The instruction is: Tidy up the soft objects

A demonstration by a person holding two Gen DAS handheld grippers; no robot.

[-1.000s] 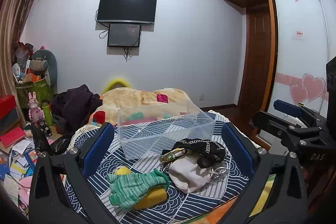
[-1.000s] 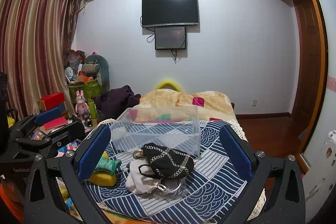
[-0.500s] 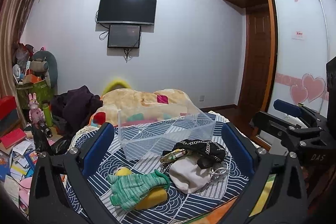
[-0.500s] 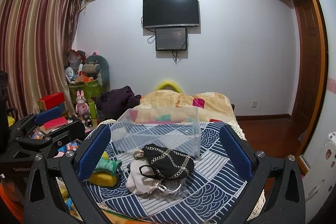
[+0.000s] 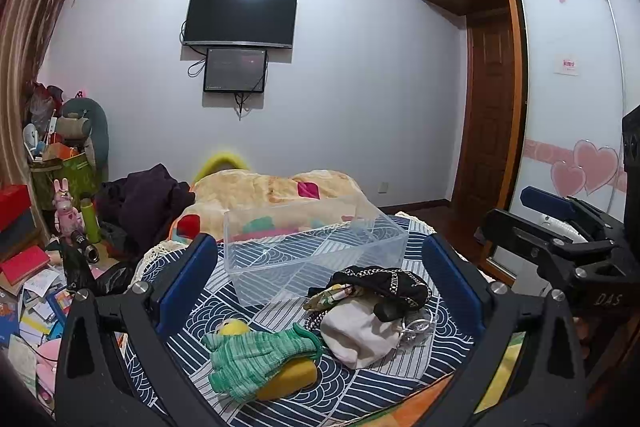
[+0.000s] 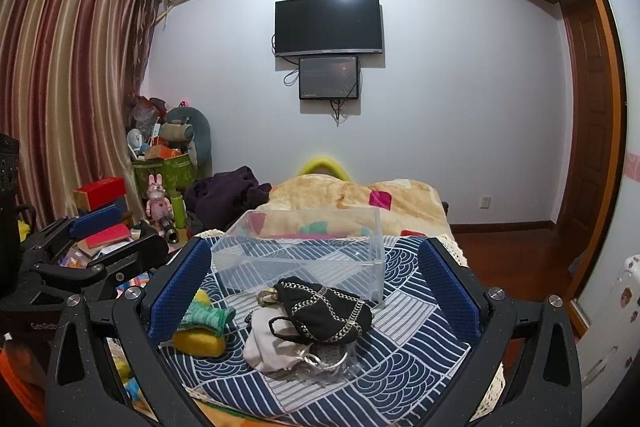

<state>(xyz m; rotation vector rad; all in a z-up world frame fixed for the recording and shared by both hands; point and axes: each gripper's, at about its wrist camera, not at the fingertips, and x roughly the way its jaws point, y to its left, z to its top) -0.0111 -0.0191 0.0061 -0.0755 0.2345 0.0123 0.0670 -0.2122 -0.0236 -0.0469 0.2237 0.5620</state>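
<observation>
My left gripper [image 5: 316, 291] and right gripper [image 6: 314, 289] both have their jaws spread wide and hold nothing above the patterned bed cover [image 6: 404, 359]. Nearest, between my left fingers, a green knit glove [image 5: 256, 353] lies on a yellow sponge [image 5: 290, 377]; just right are a white pouch [image 5: 356, 337] and black bag [image 5: 390, 285]. Beyond these 4 items stands the clear bin [image 5: 312, 251].

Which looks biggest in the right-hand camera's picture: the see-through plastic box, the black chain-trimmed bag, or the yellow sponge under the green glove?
1. Clear plastic box, though it sits farthest back.
2. Black chain-trimmed bag.
3. Yellow sponge, partly hidden by the green knitted glove and a blue finger, so its true size is unsure.
</observation>
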